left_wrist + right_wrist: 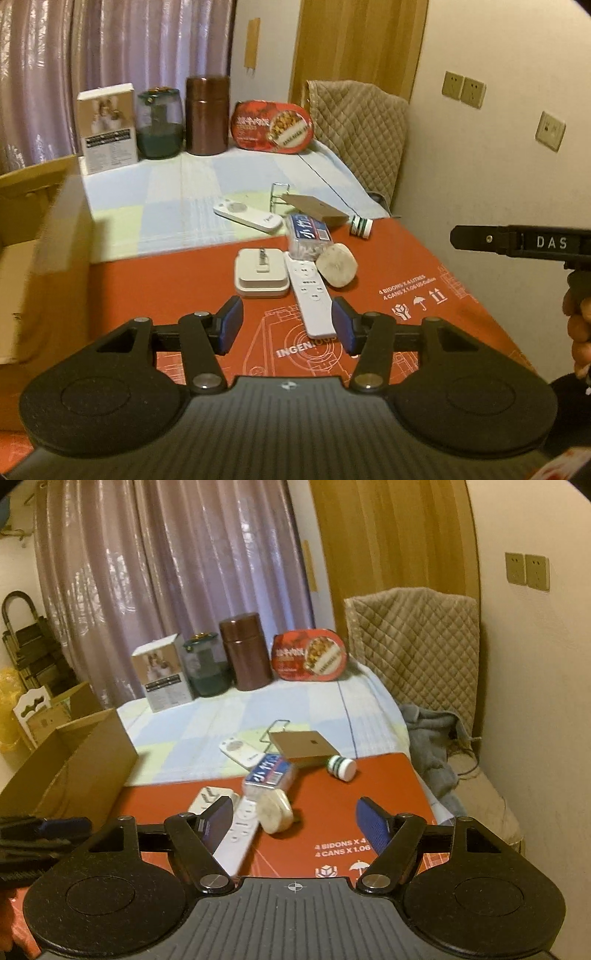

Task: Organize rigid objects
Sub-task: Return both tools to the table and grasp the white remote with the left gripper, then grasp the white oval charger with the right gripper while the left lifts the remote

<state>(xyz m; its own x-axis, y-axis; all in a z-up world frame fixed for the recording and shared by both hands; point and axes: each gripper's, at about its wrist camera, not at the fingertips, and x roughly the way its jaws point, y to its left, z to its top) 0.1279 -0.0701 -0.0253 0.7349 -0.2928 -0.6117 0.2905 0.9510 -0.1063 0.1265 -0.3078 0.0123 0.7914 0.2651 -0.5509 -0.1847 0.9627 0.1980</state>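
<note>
A cardboard box (33, 236) is sitting open at the left edge. The left claw (287, 325) is hovering partly open and empty over the long white remote (308, 295) lying on the red counter (406, 266). The right claw (295, 823) is gaping wider, also empty, above the pale round block (275, 810).

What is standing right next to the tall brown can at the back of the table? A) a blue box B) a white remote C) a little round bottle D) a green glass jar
D: the green glass jar stands just left of the brown can in the back row, while the remotes and bottle lie nearer the front.
</note>
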